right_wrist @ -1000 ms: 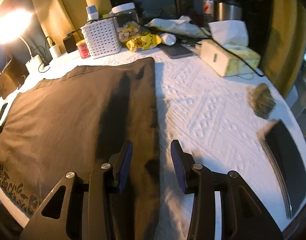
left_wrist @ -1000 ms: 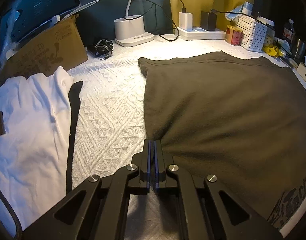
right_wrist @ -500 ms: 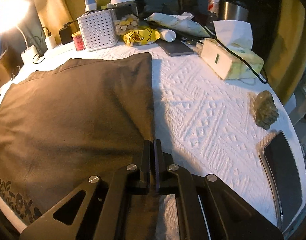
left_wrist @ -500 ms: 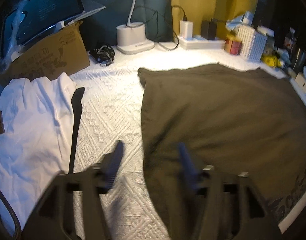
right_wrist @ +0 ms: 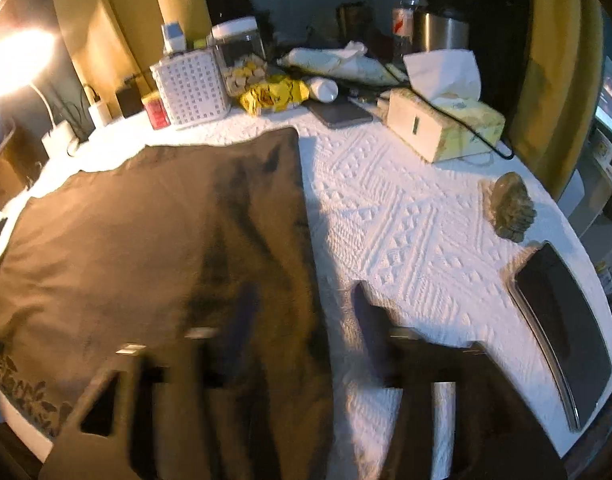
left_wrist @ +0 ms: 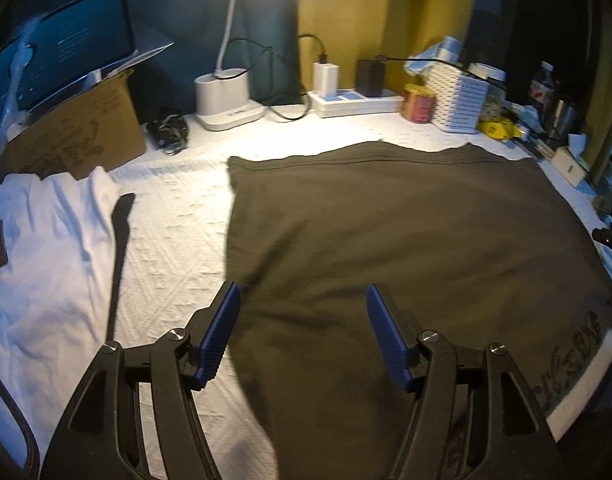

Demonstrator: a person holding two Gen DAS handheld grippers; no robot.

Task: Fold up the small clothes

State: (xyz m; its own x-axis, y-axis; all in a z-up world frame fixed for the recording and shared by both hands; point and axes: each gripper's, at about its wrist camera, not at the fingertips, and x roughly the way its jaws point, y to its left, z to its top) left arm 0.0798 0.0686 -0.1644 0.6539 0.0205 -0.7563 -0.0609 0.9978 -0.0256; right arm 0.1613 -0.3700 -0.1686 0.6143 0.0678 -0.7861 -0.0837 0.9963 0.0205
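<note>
A dark olive-brown garment (left_wrist: 386,240) lies spread flat on the white textured cover (left_wrist: 174,232), with a print at its near hem. My left gripper (left_wrist: 302,296) hovers over the garment's near left edge. Its jaws are opening, the cloth lies below them, and the blue pads (left_wrist: 222,332) press on nothing. In the right wrist view the same garment (right_wrist: 146,240) fills the left half. My right gripper (right_wrist: 302,300), blurred by motion, straddles the garment's right edge. Its jaws are also opening and grip nothing.
A crumpled white garment (left_wrist: 46,260) and a black strip (left_wrist: 120,248) lie at the left, a cardboard box (left_wrist: 74,132) behind them. Lamp base (left_wrist: 226,100), power strip (left_wrist: 354,100) and white basket (left_wrist: 456,104) line the back. A tissue box (right_wrist: 446,128), a brush-like lump (right_wrist: 510,208) and a dark tablet (right_wrist: 562,320) sit right.
The left gripper, shut at the garment's left edge a second ago, has opened wide and lifted slightly. The right gripper was open, shut half a second ago, and now stands open again.
</note>
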